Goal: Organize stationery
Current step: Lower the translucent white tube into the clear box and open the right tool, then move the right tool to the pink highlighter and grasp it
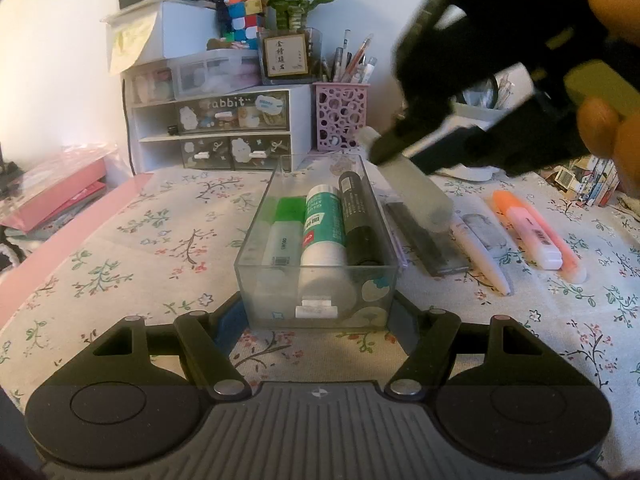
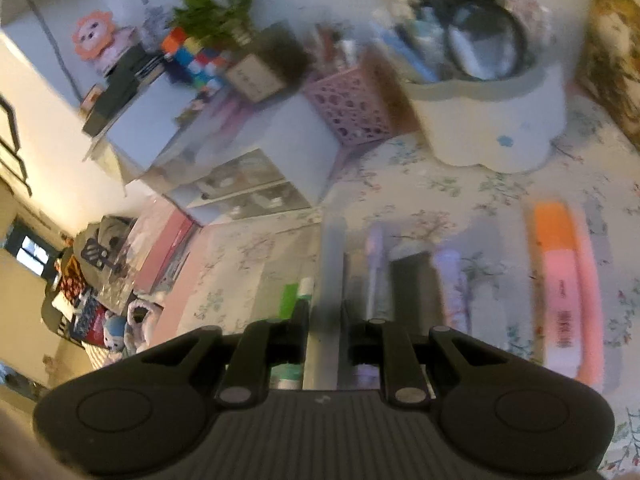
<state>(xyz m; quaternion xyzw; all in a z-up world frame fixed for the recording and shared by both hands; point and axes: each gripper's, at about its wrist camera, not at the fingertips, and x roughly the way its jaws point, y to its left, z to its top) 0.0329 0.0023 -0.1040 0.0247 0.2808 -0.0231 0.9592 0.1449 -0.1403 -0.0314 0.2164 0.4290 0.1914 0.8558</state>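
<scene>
A clear plastic box (image 1: 256,236) stands on the flowered tablecloth in the left wrist view. In it lie a green-capped white tube (image 1: 282,236), a green-and-white glue stick (image 1: 324,232) and a black marker (image 1: 358,220). My left gripper (image 1: 320,312) is shut on the box's near end, one finger on each side wall. My right gripper (image 1: 400,158) hangs above the box's far right corner, shut on a frosted grey tube (image 1: 420,196) that slants down. The blurred right wrist view shows that tube (image 2: 334,248) between the right gripper's (image 2: 325,312) fingers.
Right of the box lie a black flat case (image 1: 424,236), a white pen (image 1: 480,248), and an orange highlighter (image 1: 560,248) with a pink one (image 1: 532,232). At the back stand a pink pen holder (image 1: 341,116), a white drawer unit (image 1: 224,128) and a white flower-shaped tub (image 2: 492,120).
</scene>
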